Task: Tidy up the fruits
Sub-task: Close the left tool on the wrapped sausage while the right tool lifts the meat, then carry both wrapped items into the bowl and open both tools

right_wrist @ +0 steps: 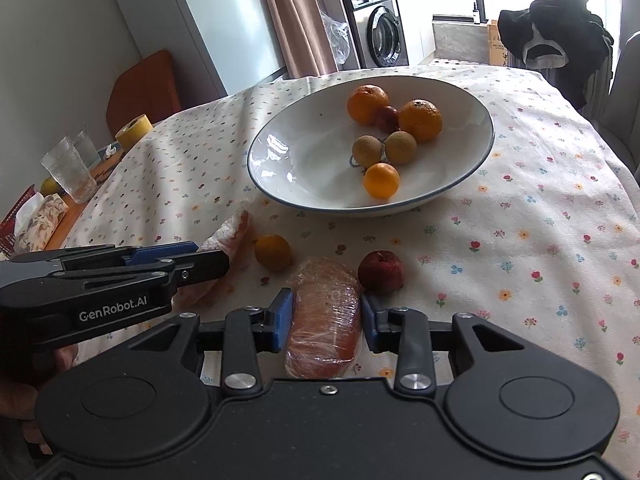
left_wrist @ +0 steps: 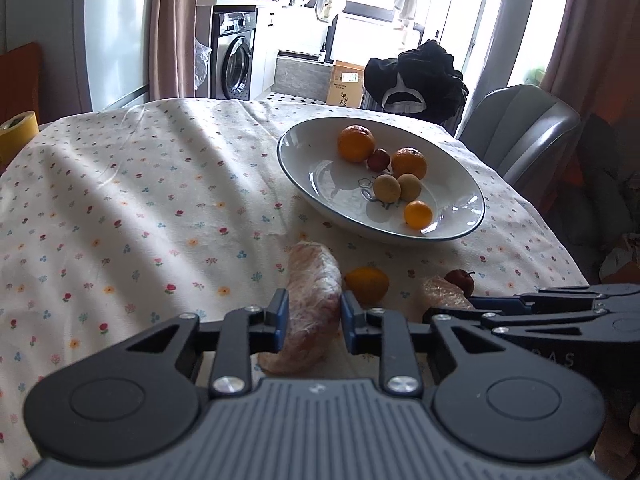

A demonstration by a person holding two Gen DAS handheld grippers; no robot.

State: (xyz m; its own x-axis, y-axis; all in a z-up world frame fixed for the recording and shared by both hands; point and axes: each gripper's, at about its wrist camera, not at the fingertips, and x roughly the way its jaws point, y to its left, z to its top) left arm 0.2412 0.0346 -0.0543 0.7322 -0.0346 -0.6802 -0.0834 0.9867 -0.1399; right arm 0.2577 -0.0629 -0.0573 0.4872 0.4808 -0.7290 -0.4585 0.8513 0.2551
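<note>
A white bowl (left_wrist: 298, 158) (right_wrist: 304, 168) holds two oranges, a small red fruit, two brownish round fruits and a small orange. In front of it lie a small orange (left_wrist: 368, 284) (right_wrist: 273, 252), a small red apple (left_wrist: 460, 280) (right_wrist: 380, 270) and two plastic-wrapped fruit pieces. My left gripper (left_wrist: 313, 316) has its blue pads on both sides of the long wrapped piece (left_wrist: 312, 304) (right_wrist: 230, 236). My right gripper (right_wrist: 326, 320) (left_wrist: 476, 302) has its pads against the other wrapped piece (right_wrist: 324, 320) (left_wrist: 444, 292).
The table (left_wrist: 140, 200) has a flowered cloth. A yellow tape roll (right_wrist: 134, 130), glasses (right_wrist: 68, 172) and a tissue pack (right_wrist: 38, 220) stand at its left edge. A grey chair (left_wrist: 524, 128) and a chair with dark clothes (left_wrist: 420, 76) stand at the far right.
</note>
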